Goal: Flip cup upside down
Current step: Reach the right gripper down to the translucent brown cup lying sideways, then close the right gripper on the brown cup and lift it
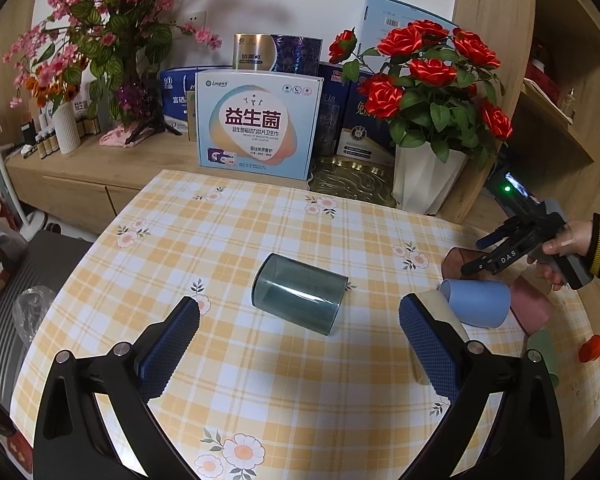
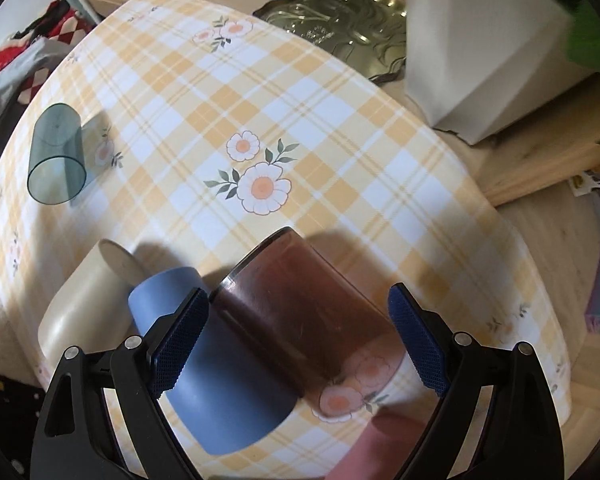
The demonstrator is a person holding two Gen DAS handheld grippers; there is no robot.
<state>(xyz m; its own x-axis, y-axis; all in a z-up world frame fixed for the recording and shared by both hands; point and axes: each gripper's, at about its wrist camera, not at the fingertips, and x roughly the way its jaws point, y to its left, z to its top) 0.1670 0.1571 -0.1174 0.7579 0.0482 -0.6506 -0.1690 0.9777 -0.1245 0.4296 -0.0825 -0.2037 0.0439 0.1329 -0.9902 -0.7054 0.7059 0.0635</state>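
the left claw point(image 1: 299, 314) gapes wide and empty over the worktop point(image 1: 228, 216), facing a teal cup point(image 1: 298, 293) lying on its side. the right claw point(image 2: 298, 310) spreads open around a brown cup point(image 2: 300, 304), also on its side, beside a blue cup point(image 2: 220, 380).

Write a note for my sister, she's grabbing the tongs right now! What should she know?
Left tongs: open, empty, pointed at the teal see-through cup lying on its side mid-table.
Right tongs: open, straddling the brown see-through cup, also on its side; not squeezed yet.
Blue cup and cream cup lie on their sides just left of the brown one; a pink cup lies nearby.
Done: no cup visibly flipped.
Left: close on a cup, lift, set it down mouth-down.
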